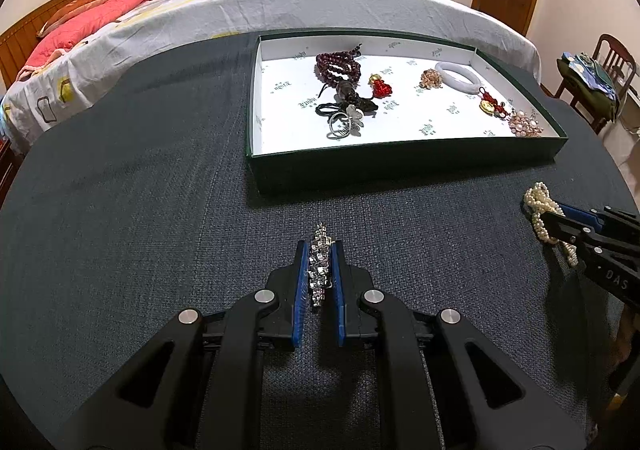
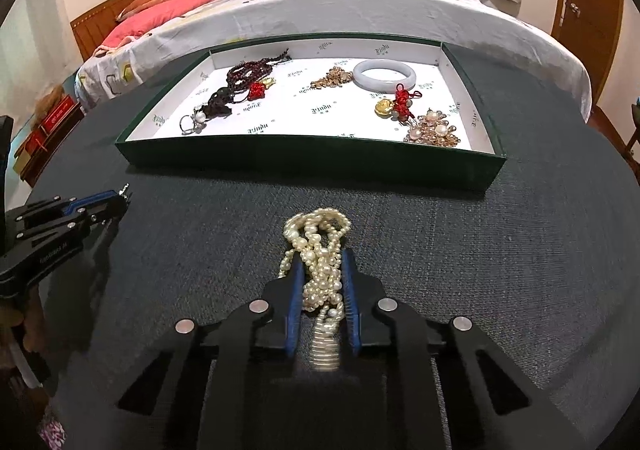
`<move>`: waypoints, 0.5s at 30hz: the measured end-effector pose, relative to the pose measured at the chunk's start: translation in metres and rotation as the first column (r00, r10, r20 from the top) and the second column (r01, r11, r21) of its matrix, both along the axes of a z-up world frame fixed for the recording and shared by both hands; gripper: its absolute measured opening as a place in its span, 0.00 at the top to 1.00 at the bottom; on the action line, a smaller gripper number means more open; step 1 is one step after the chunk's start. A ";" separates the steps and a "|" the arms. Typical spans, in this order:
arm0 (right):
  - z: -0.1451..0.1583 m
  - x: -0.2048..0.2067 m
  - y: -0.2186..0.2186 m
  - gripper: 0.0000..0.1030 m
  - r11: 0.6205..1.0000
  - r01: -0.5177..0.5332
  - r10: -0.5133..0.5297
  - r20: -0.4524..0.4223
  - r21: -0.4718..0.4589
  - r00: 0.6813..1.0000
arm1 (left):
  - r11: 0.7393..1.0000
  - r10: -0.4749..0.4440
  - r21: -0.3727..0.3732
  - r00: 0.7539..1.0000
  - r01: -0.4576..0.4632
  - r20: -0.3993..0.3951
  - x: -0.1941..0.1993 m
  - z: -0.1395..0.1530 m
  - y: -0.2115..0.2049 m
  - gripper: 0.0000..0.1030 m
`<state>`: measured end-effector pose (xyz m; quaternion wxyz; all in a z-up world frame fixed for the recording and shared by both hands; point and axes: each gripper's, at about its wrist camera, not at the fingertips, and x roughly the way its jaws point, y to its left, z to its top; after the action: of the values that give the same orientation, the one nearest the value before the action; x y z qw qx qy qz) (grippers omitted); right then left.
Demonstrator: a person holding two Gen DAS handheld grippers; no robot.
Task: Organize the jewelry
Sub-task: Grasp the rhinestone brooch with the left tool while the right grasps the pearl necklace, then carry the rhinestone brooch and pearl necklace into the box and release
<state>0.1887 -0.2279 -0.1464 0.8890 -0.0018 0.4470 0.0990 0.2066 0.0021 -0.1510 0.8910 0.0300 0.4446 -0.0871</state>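
**Both grippers loaded, tray ahead**

The left hand-held gripper (image 1: 319,270) is closed narrowly on a crystal piece (image 1: 320,250), a thin strip of faceted silver stones that pokes out past the tips. The right hand-held gripper (image 2: 322,282) is clamped on a pearl bundle (image 2: 318,246), several cream strands twisted into a knot, with a coiled metal part trailing back between the fingers.

Both are held over the dark counter (image 1: 140,210), just near of the green tray (image 1: 400,166), whose white floor already carries beads, a pale bangle (image 2: 384,75), red charms and brooches.

The pearls look light but loose and slippery, so strands may slide or snag; gripping the knot's thick middle seems safest. The crystal strip looks stiff, light and likely fragile, best held mid-length with gentle pressure.
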 end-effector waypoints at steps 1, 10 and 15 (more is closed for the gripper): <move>0.000 -0.001 -0.001 0.83 1.000 0.002 -0.002 0.002 -0.002 1.000 | 1.000 0.000 0.000 1.000 0.000 0.000 0.000 0.000 0.000 0.88; 0.002 -0.004 -0.008 0.83 1.000 0.014 -0.014 0.012 0.000 1.000 | 1.000 0.001 -0.002 1.000 -0.001 0.000 0.000 0.000 0.000 0.88; 0.004 -0.008 -0.012 0.83 1.000 0.023 -0.023 0.021 0.003 1.000 | 1.000 -0.002 -0.003 1.000 0.002 0.004 -0.001 0.000 -0.001 0.88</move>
<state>0.1809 -0.2400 -0.1422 0.8947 0.0035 0.4376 0.0894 0.2060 0.0007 -0.1507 0.8918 0.0293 0.4428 -0.0887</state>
